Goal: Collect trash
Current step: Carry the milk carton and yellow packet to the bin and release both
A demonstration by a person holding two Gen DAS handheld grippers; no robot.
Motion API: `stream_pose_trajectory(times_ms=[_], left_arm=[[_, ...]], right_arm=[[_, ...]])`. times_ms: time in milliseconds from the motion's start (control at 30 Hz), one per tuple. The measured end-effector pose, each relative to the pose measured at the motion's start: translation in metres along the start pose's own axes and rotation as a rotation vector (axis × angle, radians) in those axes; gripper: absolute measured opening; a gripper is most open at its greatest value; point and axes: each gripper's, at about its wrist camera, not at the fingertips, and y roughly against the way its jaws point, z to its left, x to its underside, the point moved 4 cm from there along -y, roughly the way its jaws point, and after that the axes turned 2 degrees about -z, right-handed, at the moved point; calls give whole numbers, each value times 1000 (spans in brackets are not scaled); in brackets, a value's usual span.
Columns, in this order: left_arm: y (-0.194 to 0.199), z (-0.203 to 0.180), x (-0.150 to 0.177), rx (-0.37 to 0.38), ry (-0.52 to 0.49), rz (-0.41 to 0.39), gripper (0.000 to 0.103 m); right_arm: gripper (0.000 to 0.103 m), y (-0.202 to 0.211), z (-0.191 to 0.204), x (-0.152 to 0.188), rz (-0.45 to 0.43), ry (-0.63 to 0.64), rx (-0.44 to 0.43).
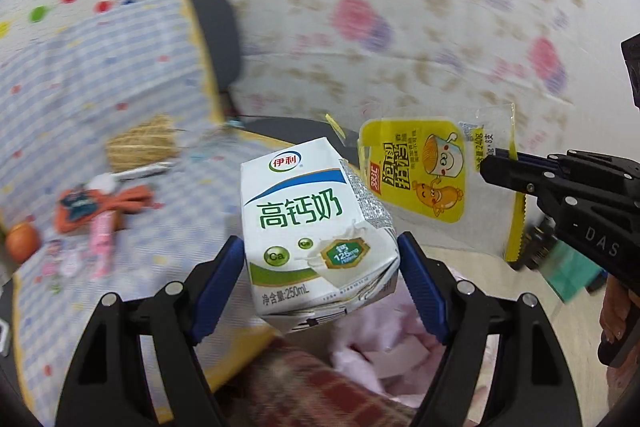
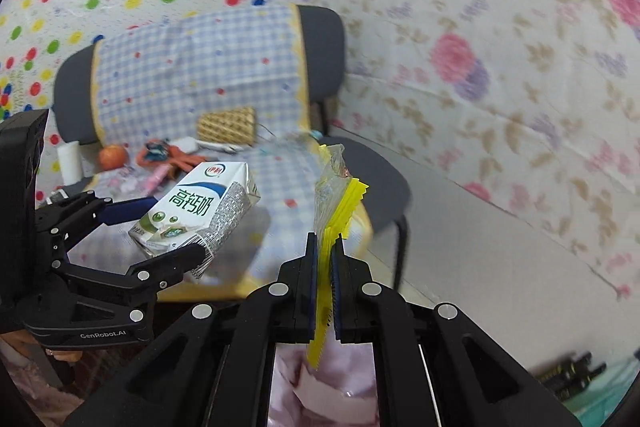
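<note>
My left gripper point(image 1: 320, 255) is shut on a white and green milk carton point(image 1: 316, 227), its blue pads pressed on the carton's two sides. From the right wrist view the same carton point(image 2: 196, 215) hangs tilted in that left gripper point(image 2: 176, 231). My right gripper point(image 2: 323, 247) is shut on a yellow and clear snack wrapper point(image 2: 334, 211), seen edge-on. In the left wrist view the wrapper point(image 1: 432, 175) hangs flat from the right gripper point(image 1: 490, 163) at the right. Both grippers are held over a bin lined with a pink bag point(image 2: 324, 383).
A chair with a blue checked cover point(image 2: 192, 75) stands behind, bearing a woven basket point(image 2: 226, 127), an orange fruit point(image 2: 113, 157), a white roll point(image 2: 69, 157), an orange cloth point(image 1: 104, 203) and small pink items. A person's hand point(image 1: 616, 323) grips the right handle. Patterned sheets hang behind.
</note>
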Motion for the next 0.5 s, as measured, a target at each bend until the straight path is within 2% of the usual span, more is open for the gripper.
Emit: stream_pose_trajectory(times_ms=[233,400,500], left_arm=[[-16,-52,21,110,-83,26,76],[-33,-64,33,149,-85,85,77],[-43,-64,34,166,-92,120,78]], right_arm=[[9,12,-32,52,109,-77,76],[9,-2,-43,73,172,-124,67],[14,-13,-46,82,205,-141,54]])
